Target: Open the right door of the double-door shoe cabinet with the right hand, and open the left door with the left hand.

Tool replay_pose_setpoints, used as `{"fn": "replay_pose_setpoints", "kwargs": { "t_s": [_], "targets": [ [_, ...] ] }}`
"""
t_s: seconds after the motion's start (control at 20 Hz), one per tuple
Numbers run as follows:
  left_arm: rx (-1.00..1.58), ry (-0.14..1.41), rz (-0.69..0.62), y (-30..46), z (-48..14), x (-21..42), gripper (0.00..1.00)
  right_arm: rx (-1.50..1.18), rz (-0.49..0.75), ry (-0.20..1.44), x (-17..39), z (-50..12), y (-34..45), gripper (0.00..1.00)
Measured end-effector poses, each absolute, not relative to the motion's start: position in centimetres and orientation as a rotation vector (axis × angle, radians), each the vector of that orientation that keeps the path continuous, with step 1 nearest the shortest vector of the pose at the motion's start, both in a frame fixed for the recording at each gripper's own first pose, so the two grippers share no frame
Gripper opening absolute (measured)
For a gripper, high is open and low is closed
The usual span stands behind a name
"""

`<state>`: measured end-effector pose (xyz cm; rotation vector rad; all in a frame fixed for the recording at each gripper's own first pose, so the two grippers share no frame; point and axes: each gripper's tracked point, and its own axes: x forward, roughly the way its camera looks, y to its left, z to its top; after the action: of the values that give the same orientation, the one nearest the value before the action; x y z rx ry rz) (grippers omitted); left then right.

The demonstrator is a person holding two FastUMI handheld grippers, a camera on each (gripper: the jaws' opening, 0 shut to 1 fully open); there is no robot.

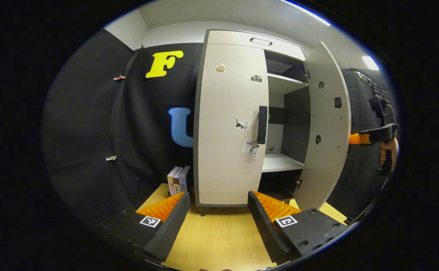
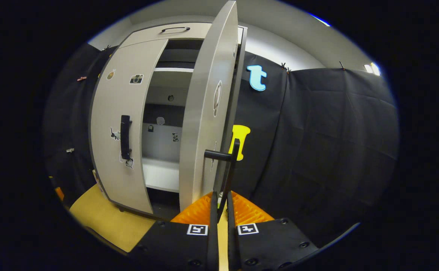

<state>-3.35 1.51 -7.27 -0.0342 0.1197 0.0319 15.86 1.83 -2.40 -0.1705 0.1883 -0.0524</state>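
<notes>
Pale-grey laminate right door [image 2: 204, 113] stood swung wide, its black bar handle [image 2: 228, 169] pinched by the right gripper [image 2: 221, 203]. Spread left gripper [image 1: 217, 210] hovered short of the shut left door's black handle [image 1: 262, 124]; a skewed approach might miss it

A recording booth, not a home: black cloth [image 2: 336, 124] clipped up as walls, a pale ceiling with strip lights [image 1: 369, 62], a lone cabinet [image 1: 230, 128] on a wooden floor [image 1: 219, 237].
</notes>
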Motion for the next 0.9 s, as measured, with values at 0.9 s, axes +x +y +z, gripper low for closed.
{"fn": "replay_pose_setpoints", "kwargs": {
  "t_s": [0.9],
  "targets": [
    [-0.016, 0.103, -0.047, -9.2, -4.7, 2.6, 0.95, -0.023, 0.041, 0.04, 12.2, -1.4, -3.8, 0.13]
  ]
}}
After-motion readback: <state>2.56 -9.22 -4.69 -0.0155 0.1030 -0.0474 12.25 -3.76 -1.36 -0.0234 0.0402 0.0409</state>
